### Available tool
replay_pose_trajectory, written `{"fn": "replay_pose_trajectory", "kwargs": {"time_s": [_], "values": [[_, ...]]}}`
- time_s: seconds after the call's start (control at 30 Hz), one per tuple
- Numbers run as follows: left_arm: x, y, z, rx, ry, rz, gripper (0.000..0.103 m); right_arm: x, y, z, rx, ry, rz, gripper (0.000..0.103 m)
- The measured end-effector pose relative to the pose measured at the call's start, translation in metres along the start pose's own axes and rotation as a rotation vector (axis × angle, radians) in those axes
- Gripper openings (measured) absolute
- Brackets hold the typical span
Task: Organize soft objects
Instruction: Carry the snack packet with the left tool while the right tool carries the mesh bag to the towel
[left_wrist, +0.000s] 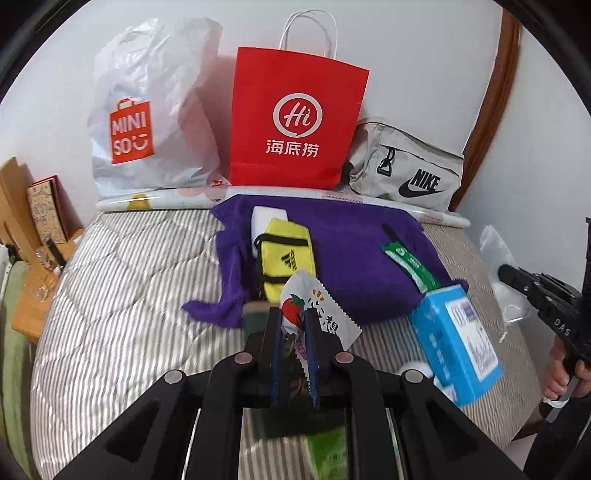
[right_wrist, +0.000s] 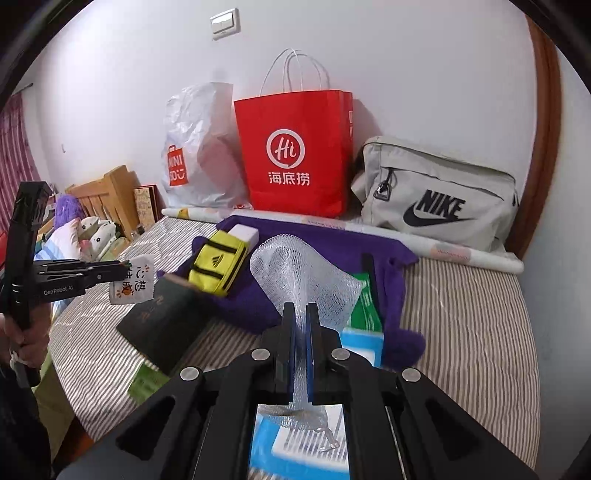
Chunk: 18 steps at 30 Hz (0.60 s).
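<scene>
Above the bed (left_wrist: 122, 266), the left claw (left_wrist: 293, 332) pinches a snack packet (left_wrist: 317, 314) and the right claw (right_wrist: 301, 325) a mesh pouch (right_wrist: 303, 273), lifted probably for sorting.

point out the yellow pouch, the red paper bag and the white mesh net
yellow pouch (left_wrist: 286, 254): left wrist view, on its top face near the logo
red paper bag (right_wrist: 295, 155): right wrist view, on its front panel
white mesh net (right_wrist: 303, 273): right wrist view, on its spread upper part

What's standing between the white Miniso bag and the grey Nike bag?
The red paper bag stands between the white Miniso bag and the grey Nike bag, against the wall; both wrist views show it.
</scene>
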<state>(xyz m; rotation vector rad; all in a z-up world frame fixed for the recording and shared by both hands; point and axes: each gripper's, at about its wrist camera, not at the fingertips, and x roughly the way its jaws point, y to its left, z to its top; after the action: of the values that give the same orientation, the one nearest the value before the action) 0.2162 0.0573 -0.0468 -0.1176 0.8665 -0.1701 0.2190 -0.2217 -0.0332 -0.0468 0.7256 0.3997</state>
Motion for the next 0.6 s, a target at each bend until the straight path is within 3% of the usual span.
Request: {"fn": "replay_pose_trajectory", "kwargs": {"time_s": [0.33, 0.6], "values": [[0.052, -0.002, 0.042, -0.011, 0.039, -0.006, 0.012, 0.068, -0.022, 0.028, 0.013, 0.084, 0.013, 0.004], [0.082, -0.006, 0.056, -0.004, 0.069, -0.009, 0.012, 0.131, -0.023, 0.023, -0.003, 0.224, 0.069, 0.004]]}}
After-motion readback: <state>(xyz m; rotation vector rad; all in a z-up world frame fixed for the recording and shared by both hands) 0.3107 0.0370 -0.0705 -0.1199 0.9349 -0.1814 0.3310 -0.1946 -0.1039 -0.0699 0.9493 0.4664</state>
